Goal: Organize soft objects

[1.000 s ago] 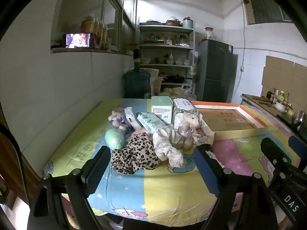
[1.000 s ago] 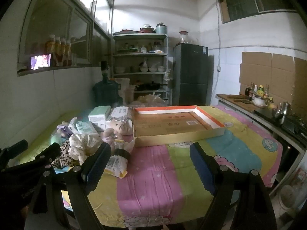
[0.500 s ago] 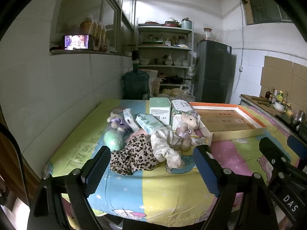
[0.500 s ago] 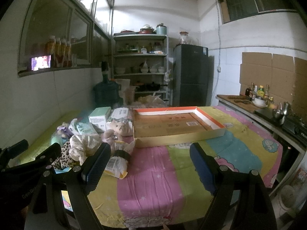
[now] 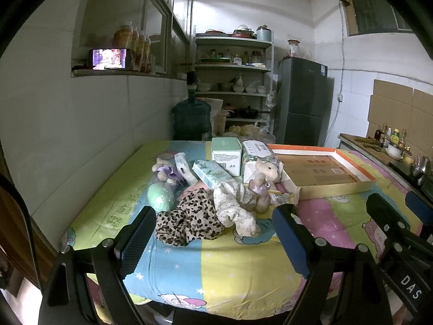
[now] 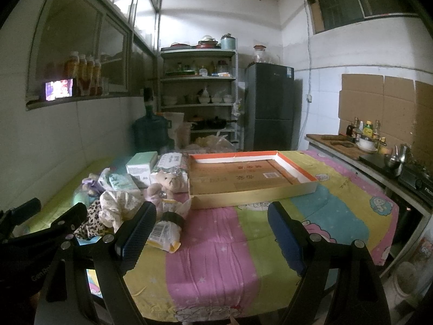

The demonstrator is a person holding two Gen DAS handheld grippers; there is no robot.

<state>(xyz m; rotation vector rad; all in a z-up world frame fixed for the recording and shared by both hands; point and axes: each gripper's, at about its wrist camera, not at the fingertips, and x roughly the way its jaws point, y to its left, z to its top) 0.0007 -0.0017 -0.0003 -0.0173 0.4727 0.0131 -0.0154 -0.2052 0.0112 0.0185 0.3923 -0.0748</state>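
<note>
Claws (image 5: 213, 239) (image 6: 211, 233) both released, nothing inside; shallow cardboard tray (image 6: 251, 199) bare.

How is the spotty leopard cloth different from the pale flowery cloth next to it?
The leopard cloth is dark with black spots, while the flowery cloth is cream with tiny faint prints. The leopard cloth lies in a low heap nearest the left claw; the flowery cloth is bunched up higher, against the plush toy. Both are crumpled, touching, and ungrabbed.
</note>
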